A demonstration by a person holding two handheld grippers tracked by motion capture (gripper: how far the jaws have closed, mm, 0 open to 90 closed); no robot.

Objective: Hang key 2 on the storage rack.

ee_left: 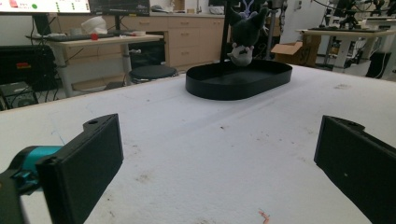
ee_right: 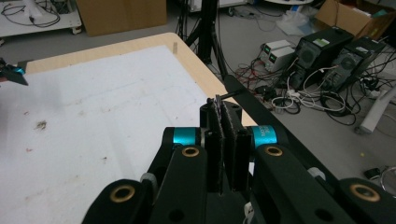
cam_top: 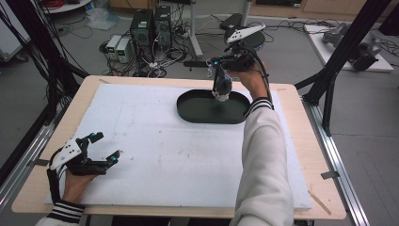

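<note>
A small black plush toy (cam_top: pixel 222 87) with a pale face hangs head down over the black oval tray (cam_top: pixel 202 112) at the far middle of the table. My right gripper (cam_top: pixel 217 66) is above it and shut on a thin dark part of the toy (ee_right: pixel 223 135), which is pinched between the jaws. In the left gripper view the toy (ee_left: pixel 243 35) dangles just above the tray (ee_left: pixel 238 84), apart from its floor. My left gripper (cam_top: pixel 107 146) rests open at the near left on the white board, jaws wide with nothing between them (ee_left: pixel 219 158).
A white foam board (cam_top: pixel 164 150) covers most of the wooden table (cam_top: pixel 301 188). Beyond the far edge, computer towers (cam_top: pixel 150 26) and cables lie on the floor. Black frame posts (cam_top: pixel 339 56) stand at both sides.
</note>
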